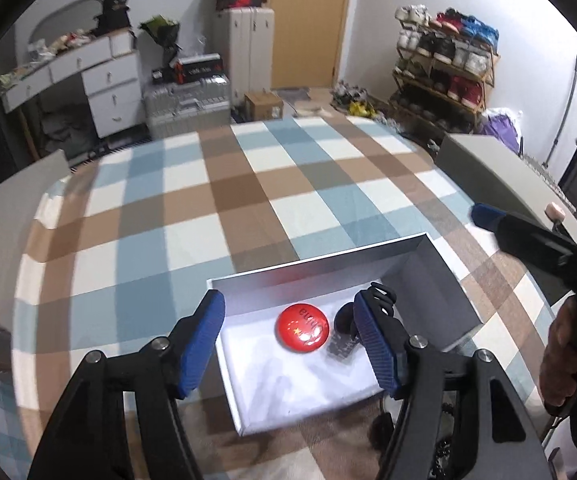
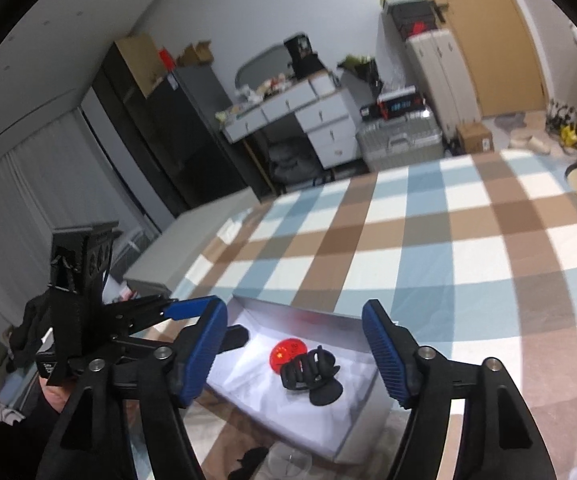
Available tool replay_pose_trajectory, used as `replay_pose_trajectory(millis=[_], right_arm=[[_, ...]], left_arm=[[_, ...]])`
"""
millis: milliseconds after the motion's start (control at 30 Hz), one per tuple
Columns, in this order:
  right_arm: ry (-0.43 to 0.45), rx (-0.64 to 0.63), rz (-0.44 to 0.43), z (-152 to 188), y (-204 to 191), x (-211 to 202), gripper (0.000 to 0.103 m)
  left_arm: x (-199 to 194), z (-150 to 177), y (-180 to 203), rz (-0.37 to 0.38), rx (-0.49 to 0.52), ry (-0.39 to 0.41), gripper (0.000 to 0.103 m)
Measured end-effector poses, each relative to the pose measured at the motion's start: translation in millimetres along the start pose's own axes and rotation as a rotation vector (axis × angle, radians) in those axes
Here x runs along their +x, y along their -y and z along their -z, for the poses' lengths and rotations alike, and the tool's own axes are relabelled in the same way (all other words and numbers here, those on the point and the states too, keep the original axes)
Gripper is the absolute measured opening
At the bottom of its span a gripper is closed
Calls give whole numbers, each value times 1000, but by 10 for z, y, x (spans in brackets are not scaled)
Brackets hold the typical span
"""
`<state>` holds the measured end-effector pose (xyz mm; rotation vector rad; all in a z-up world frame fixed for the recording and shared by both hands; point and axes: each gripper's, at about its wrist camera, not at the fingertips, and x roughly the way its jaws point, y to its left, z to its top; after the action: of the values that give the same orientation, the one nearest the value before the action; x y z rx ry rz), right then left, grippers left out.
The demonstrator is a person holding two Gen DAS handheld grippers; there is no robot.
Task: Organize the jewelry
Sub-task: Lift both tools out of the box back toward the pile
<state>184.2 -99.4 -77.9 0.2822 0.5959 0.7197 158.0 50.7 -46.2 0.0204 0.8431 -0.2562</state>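
— Where are your grippers?

— My left gripper [image 1: 288,344] and my right gripper [image 2: 294,354] both hover over the white box [image 1: 320,276], jaws apart, nothing between them.

— And the jewelry?

— The red badge [image 1: 302,327] lies in the box on white paper, the black clip [image 2: 308,374] touching it.

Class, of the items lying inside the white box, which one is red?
The round badge, flat on the white lining of the box; the hair claw beside it is black.
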Motion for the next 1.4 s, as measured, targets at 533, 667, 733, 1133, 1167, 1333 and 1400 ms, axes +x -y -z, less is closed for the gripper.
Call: replay_pose_trajectory(millis=[533, 667, 733, 1133, 1167, 1333, 1400], right_arm=[[147, -80, 38, 192, -394, -752, 99], [169, -124, 46, 325, -520, -874, 103], [175, -151, 57, 413, -582, -931, 103], [149, -197, 157, 921, -669, -1090, 103], [141, -205, 170, 957, -677, -1089, 103], [120, -200, 198, 1129, -667, -1130, 103], [110, -195, 204, 1173, -645, -1136, 103]], left_arm=[[-688, 368, 145, -99, -107, 194, 84], [-738, 465, 245, -103, -107, 211, 84], [-742, 512, 285, -113, -112, 211, 85], [-773, 955, 382, -134, -171, 181, 91], [-745, 993, 384, -123, -178, 165, 91], [-612, 1228, 399, -98, -205, 81, 91], [-568, 1317, 407, -79, -204, 48, 91]])
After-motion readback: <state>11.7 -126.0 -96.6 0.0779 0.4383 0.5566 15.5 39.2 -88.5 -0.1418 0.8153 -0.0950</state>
